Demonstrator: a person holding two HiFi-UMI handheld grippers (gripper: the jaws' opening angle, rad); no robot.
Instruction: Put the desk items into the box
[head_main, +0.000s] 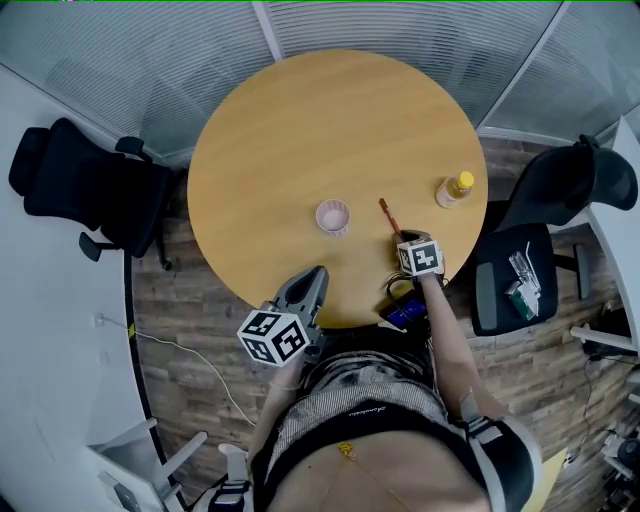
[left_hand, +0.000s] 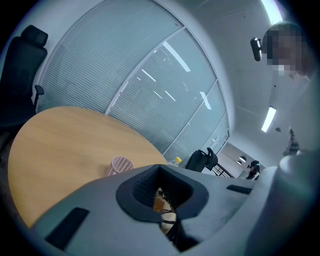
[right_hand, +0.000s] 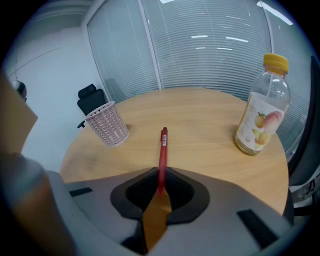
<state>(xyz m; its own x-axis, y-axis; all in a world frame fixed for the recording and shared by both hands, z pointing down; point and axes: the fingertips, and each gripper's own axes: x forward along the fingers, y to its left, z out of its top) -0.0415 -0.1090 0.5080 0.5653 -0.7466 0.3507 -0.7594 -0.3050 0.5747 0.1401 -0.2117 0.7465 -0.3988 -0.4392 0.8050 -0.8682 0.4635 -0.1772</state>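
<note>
A red pen (right_hand: 162, 150) lies on the round wooden table (head_main: 300, 130), pointing away from me, and my right gripper (right_hand: 160, 187) is shut on its near end. From the head view the pen (head_main: 388, 215) sits just ahead of that gripper (head_main: 402, 237), at the table's near right. A pink mesh cup (head_main: 333, 216) stands upright left of the pen, apart from both grippers. My left gripper (head_main: 312, 275) hovers at the table's near edge, tilted slightly down, with its jaws almost together and nothing in them (left_hand: 159, 192).
A juice bottle (head_main: 455, 188) with a yellow cap stands upright at the table's right, clear of the pen. Black office chairs stand at the left (head_main: 90, 190) and right (head_main: 560, 190); the right seat (head_main: 520, 280) holds small items. Glass partitions run behind the table.
</note>
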